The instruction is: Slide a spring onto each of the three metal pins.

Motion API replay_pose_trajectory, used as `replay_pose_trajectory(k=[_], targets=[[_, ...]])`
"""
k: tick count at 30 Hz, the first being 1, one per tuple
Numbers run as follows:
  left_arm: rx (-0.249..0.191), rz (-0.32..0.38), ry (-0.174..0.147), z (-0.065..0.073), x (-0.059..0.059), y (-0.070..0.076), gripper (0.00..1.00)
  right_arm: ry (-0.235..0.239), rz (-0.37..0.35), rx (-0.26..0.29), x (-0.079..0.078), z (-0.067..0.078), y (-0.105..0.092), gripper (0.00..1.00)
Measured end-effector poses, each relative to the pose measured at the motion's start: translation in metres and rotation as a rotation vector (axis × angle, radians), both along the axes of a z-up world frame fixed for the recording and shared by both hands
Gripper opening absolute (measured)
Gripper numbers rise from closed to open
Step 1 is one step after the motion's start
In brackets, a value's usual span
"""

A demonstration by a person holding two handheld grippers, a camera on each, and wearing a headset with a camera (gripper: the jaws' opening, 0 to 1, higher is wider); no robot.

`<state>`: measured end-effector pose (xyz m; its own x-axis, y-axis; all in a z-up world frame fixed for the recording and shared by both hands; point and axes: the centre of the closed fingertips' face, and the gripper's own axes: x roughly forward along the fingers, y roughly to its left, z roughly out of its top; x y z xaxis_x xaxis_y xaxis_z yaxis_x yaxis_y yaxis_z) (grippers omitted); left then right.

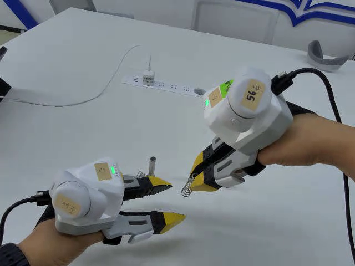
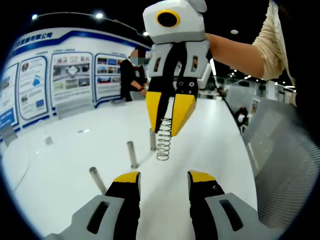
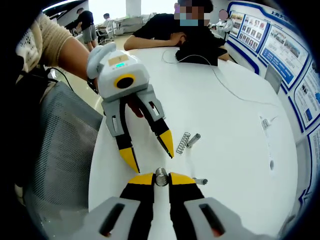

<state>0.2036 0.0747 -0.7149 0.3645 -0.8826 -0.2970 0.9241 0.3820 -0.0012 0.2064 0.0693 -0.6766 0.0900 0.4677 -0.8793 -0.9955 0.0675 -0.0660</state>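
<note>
— So, what's on the worktop [image 1: 111, 138]?
— Jaws apart, the left gripper [image 1: 172, 199] is empty. Near the pins [image 1: 152, 165], the right gripper [image 1: 194, 182] pinches a spring [image 1: 186, 189] by its upper coils. One pin seems already loaded.
— Handling?
— Light, bouncy, probably slippery; grip one end, leaving the bore free.

The left gripper [image 1: 173, 199] is held low over the surface [image 1: 83, 50], close to the person. The right gripper [image 1: 195, 180] is held to its right and a bit higher. Their tips are turned toward each other, near but apart. A spring [image 1: 187, 188] is pinched in the right jaws and sticks out below them.

Three pins are stood in a row. The near pin [image 2: 96, 179] is just left of the left jaws, with the middle pin [image 2: 131, 154] and far pin [image 2: 152, 139] behind it. A second spring [image 3: 184, 142] is seen just beside one of the pins.

A power strip [image 1: 163, 86] is laid far behind, and a cable [image 1: 100, 91] is run off to its left.
</note>
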Motion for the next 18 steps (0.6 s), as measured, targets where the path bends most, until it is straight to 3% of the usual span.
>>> replay_pose_trajectory(k=[18], targets=[[0.008,0.081,0.045,-0.009,0.003,0.029,0.56,-0.008,-0.019,-0.013,0.007,0.001,-0.009,0.12]])
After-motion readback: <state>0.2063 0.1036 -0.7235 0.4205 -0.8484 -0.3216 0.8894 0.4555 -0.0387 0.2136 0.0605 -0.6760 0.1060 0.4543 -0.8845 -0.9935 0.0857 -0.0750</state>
